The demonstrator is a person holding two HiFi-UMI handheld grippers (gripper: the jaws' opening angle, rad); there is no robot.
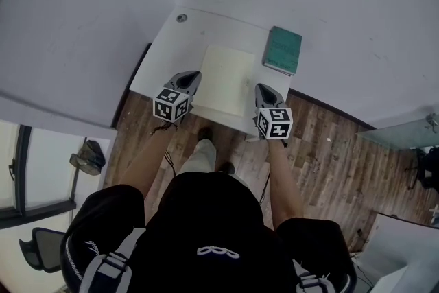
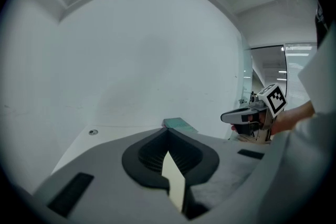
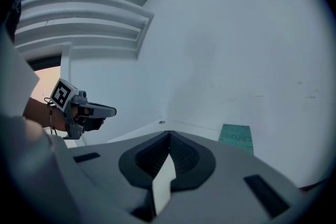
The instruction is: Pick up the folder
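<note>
Folder point(image 1: 225, 79): pale, lies flat mid-frame on the white surface point(image 1: 171, 51).
Feel: likely thin, light, bendy and a bit slippery.
Hold: its two side edges, one each.
Fingers: left gripper point(image 1: 195, 76) and right gripper point(image 1: 260, 87) both pressed together, seemingly empty, beside those edges.

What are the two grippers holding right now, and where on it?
Both are shut on the cream folder: the left gripper pinches its left edge, the right gripper its right edge.

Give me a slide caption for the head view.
The left gripper and right gripper clamp opposite edges of the pale folder at a white desk.
</note>
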